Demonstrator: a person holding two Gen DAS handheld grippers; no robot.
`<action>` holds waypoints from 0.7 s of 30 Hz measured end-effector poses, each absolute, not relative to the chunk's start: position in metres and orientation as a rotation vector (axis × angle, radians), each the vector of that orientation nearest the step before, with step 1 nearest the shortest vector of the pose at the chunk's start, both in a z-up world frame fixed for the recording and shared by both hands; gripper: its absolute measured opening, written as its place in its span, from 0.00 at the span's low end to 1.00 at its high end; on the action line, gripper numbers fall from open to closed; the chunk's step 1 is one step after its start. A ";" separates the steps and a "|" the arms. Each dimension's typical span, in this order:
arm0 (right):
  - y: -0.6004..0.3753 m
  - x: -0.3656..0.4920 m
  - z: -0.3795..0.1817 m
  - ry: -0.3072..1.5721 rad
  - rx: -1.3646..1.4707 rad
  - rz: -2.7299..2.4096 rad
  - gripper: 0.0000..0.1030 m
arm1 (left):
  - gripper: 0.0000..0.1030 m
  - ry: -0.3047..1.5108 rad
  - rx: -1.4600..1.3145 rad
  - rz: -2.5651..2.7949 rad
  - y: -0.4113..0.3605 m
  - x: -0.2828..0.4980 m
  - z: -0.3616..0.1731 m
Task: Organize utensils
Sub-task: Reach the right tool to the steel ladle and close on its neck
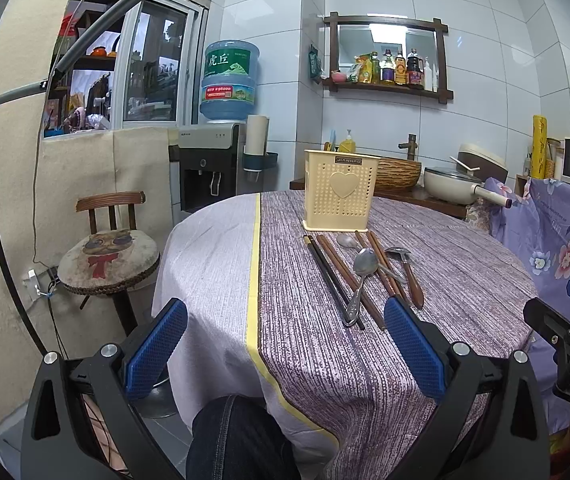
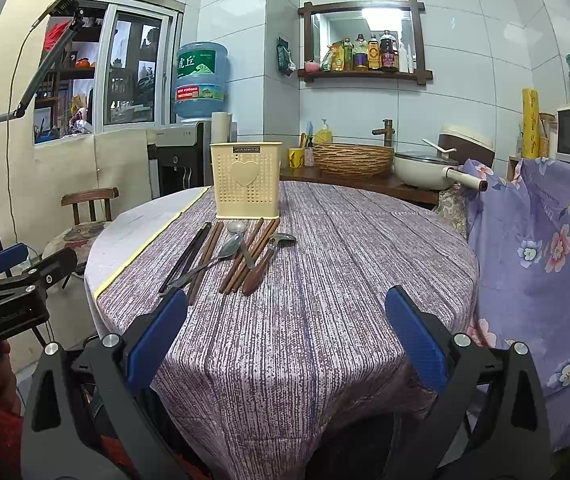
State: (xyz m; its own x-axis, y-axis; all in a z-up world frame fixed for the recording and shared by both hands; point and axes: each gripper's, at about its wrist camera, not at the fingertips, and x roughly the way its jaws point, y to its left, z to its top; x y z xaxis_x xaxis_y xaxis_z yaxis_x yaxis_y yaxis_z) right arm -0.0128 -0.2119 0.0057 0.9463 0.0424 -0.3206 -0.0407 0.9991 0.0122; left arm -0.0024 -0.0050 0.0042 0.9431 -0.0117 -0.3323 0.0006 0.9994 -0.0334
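Standing upright on the round table [image 2: 325, 264], the cream utensil holder [image 2: 247, 185] shows no visible contents. Chopsticks [image 2: 205, 256] and spoons [image 2: 229, 249] lie loose just before it, at 12 o'clock from the left gripper [image 1: 285, 352] and 11 o'clock from the right gripper [image 2: 287, 336]; both grippers are spread wide and hold nothing.

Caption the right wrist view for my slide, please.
Open right gripper faces chopsticks and spoons before a cream holder.

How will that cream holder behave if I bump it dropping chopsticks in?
The cream holder looks like thin perforated plastic, tall on a small base, so probably light and apt to tip. It sits on a tablecloth, so it may slide.
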 end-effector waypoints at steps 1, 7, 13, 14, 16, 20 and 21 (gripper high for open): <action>-0.212 -0.013 0.006 0.328 0.006 0.043 0.95 | 0.95 0.340 -0.033 -0.006 -0.004 -0.001 0.004; -0.213 -0.005 0.005 0.344 -0.001 0.037 0.95 | 0.95 0.362 -0.029 -0.019 -0.003 0.005 -0.002; -0.235 0.036 0.003 0.468 0.059 0.001 0.95 | 0.95 0.457 -0.047 -0.044 0.005 0.034 -0.008; -0.242 0.047 0.004 0.494 0.081 0.002 0.95 | 0.95 0.473 -0.050 -0.049 0.006 0.041 -0.008; -0.250 0.064 0.005 0.526 0.119 0.013 0.95 | 0.95 0.510 -0.054 -0.058 0.011 0.058 -0.007; -0.262 0.106 0.002 0.633 0.193 0.061 0.95 | 0.95 0.588 -0.062 -0.069 0.017 0.091 -0.006; -0.263 0.119 0.001 0.663 0.204 0.073 0.92 | 0.95 0.608 -0.057 -0.069 0.017 0.098 -0.007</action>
State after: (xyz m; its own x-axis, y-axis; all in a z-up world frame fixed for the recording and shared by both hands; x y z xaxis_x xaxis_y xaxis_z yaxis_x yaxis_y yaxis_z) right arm 0.1190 -0.2635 0.0010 0.7864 0.1319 -0.6034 -0.0021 0.9775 0.2109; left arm 0.0981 0.0169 -0.0067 0.8184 -0.0812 -0.5689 0.0478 0.9962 -0.0735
